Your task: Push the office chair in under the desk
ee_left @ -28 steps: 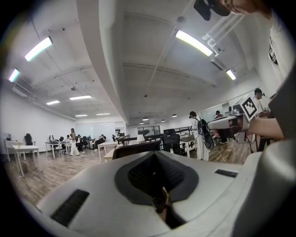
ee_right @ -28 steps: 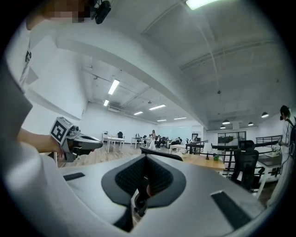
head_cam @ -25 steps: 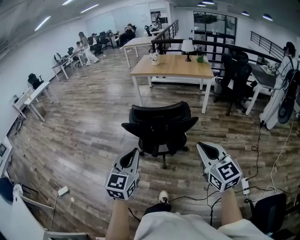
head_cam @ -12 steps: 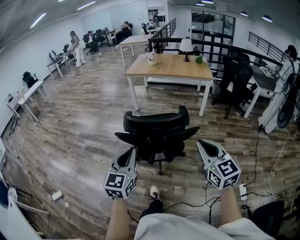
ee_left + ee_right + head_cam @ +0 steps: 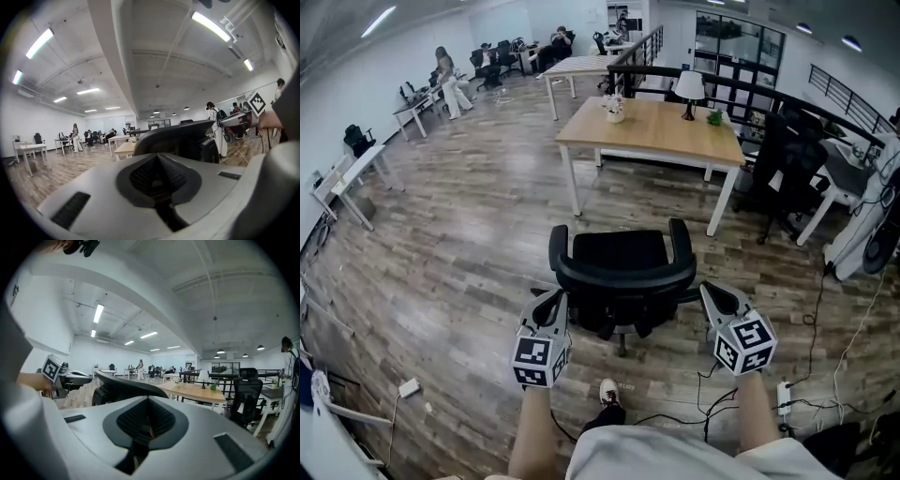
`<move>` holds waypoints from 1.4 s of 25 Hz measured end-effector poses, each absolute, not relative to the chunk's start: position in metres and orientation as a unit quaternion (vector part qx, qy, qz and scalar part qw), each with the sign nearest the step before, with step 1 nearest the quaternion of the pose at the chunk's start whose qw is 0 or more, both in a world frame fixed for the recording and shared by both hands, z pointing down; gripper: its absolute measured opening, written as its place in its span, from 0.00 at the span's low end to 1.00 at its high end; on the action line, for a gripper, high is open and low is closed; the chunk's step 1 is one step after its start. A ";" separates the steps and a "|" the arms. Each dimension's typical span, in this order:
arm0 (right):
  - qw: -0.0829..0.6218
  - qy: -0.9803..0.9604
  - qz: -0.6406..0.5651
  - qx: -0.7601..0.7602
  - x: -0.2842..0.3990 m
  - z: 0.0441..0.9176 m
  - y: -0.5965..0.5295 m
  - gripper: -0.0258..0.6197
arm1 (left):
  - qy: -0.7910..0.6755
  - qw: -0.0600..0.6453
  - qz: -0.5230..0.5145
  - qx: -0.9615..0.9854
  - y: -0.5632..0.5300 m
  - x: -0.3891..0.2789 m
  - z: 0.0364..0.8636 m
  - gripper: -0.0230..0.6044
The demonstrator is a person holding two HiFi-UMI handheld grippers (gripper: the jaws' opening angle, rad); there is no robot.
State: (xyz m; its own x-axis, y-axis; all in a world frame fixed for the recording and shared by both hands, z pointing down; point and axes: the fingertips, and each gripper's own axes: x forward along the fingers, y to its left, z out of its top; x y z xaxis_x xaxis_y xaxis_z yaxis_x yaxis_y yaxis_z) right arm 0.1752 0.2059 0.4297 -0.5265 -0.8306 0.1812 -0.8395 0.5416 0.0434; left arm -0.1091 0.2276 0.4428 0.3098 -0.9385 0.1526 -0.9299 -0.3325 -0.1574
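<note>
1 room: big open office, white walls, strip lights on ceiling.
Floor: glossy grey-brown wood-plank floor (image 5: pixel 469 244); loose dark cables (image 5: pixel 811 370) on it at lower right, small white adapter (image 5: pixel 408 386) at lower left.
Task thing: black office chair with curved backrest and armrests (image 5: pixel 623 267) stands on the floor at near side of light wooden desk with white legs (image 5: pixel 652 131). Seat faces desk, backrest faces the wearer. Strip of bare floor btwn chair & desk, so not under it yet.
Tools: left gripper (image 5: pixel 550 300) clenched, nothing in it, tip just beside left end of chair back. right gripper (image 5: pixel 712 292) also clenched & empty, just beside right end. Contact w/ chair: can't tell.
Around: white tables (image 5: pixel 356 178) along left wall; more black chairs (image 5: pixel 787 155) off desk's right end.
Hidden/cut off: chair base mostly under seat, one leg shows. People (image 5: pixel 445 75) at far desks too small for detail. Person in white clothing (image 5: pixel 862 225) cut by right edge. Wearer's forearms & one shoe (image 5: pixel 607 392) at bottom edge.
Containers: small pale pot (image 5: pixel 614 112) w/ flowers nr desk's far-left corner. Small pot w/ green plant (image 5: pixel 715 118) nr far-right corner, beside white-shade table lamp (image 5: pixel 689 89) on far edge. Pot insides not visible.
</note>
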 end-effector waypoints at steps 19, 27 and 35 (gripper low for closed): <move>0.098 -0.873 0.045 0.476 0.169 0.473 0.151 0.48 | 0.581 -0.001 -0.094 -0.808 0.181 -0.132 0.469 0.43; 0.095 -0.890 0.045 0.444 0.163 0.478 0.142 0.54 | 0.557 0.006 -0.093 -0.825 0.168 -0.130 0.475 0.56; 0.084 -0.913 0.040 0.396 0.151 0.471 0.127 0.54 | 0.515 0.004 -0.097 -0.852 0.147 -0.134 0.483 0.58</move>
State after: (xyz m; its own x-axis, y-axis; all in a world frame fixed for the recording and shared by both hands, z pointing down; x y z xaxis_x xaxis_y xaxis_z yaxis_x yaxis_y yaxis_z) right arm 0.1511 0.1269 0.4714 -0.6719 -0.7169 0.1858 -0.7305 0.6829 -0.0066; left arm -0.1341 0.1469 0.4833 0.4507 -0.8780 0.1610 -0.8763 -0.4696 -0.1077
